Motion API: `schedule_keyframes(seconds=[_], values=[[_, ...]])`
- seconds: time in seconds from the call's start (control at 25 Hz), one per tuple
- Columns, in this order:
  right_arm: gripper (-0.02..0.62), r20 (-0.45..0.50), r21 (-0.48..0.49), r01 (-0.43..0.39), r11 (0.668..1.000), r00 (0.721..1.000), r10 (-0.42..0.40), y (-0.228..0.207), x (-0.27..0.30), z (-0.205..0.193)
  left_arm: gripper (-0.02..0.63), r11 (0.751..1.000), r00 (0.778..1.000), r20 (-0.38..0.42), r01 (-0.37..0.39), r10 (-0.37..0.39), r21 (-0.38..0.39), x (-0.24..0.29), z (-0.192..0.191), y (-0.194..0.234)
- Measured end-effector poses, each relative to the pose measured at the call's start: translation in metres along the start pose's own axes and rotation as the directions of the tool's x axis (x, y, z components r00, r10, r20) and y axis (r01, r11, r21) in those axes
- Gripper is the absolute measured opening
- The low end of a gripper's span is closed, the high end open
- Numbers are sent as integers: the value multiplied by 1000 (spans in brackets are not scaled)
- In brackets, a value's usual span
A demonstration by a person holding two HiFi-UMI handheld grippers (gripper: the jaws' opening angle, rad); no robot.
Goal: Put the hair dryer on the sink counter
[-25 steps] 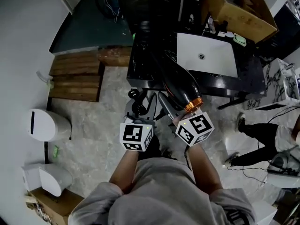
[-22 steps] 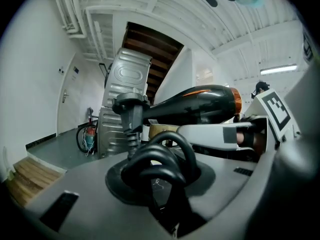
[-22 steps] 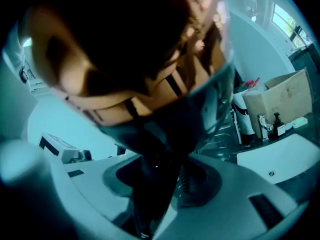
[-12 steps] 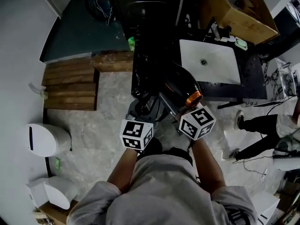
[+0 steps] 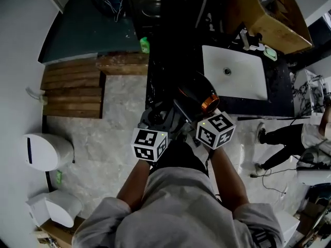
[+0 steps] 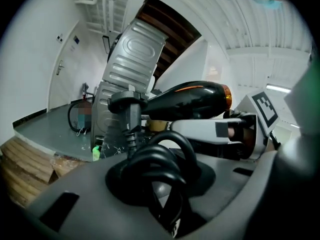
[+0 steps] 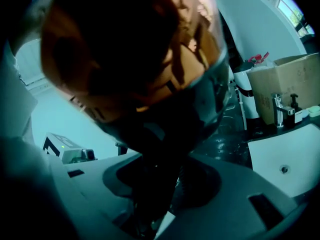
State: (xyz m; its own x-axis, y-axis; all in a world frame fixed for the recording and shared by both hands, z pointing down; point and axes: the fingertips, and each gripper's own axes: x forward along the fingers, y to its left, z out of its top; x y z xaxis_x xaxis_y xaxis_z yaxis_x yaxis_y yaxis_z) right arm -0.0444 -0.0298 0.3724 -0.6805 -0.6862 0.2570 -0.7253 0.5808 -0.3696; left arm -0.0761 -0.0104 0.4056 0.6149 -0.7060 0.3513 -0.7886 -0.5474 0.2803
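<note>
mid-carry; right claw (image 7: 155, 204) clenched on the hair dryer (image 7: 135, 59), left claw (image 6: 165, 204) pinching its cord (image 6: 160, 159); next, probably lower it onto the sink tabletop (image 5: 243, 104)

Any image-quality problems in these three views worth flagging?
Head view: strong fisheye bending, black counter swallows detail. Left gripper view: dark round vignette, coiled cord fairly sharp. Right gripper view: teal cast, hair dryer too close, blurred, filling the frame.

Basin (image 5: 235, 76) set in the sink counter's (image 5: 276, 84) right half; cardboard box (image 5: 264, 14) placed behind it; hair dryer (image 5: 194, 94) held above the near edge, left of the basin; wooden planks (image 5: 72, 89) laid leftward of the counter.
</note>
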Motion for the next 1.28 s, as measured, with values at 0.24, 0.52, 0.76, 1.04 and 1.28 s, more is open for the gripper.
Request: schedule_keyframes(seconds=[0.24, 0.52, 0.76, 1.04, 1.28], values=[[193, -26, 29, -36, 999, 999, 37, -26, 19, 2, 126, 999, 999, -31, -45, 45, -13, 26, 3, 14], [190, -79, 55, -121, 991, 989, 125, -56, 31, -4, 126, 989, 993, -77, -96, 88, -110, 62, -12, 19], [190, -109, 94, -131, 987, 984, 141, -79, 39, -15, 126, 987, 984, -121, -141, 131, -82, 77, -19, 23], [190, -127, 157, -138, 978, 979, 159, -96, 61, -18, 126, 978, 975, -136, -191, 178, -86, 84, -17, 43], [190, -169, 158, -124, 980, 974, 151, -107, 82, -27, 126, 973, 968, -166, -205, 187, -102, 103, -25, 63]])
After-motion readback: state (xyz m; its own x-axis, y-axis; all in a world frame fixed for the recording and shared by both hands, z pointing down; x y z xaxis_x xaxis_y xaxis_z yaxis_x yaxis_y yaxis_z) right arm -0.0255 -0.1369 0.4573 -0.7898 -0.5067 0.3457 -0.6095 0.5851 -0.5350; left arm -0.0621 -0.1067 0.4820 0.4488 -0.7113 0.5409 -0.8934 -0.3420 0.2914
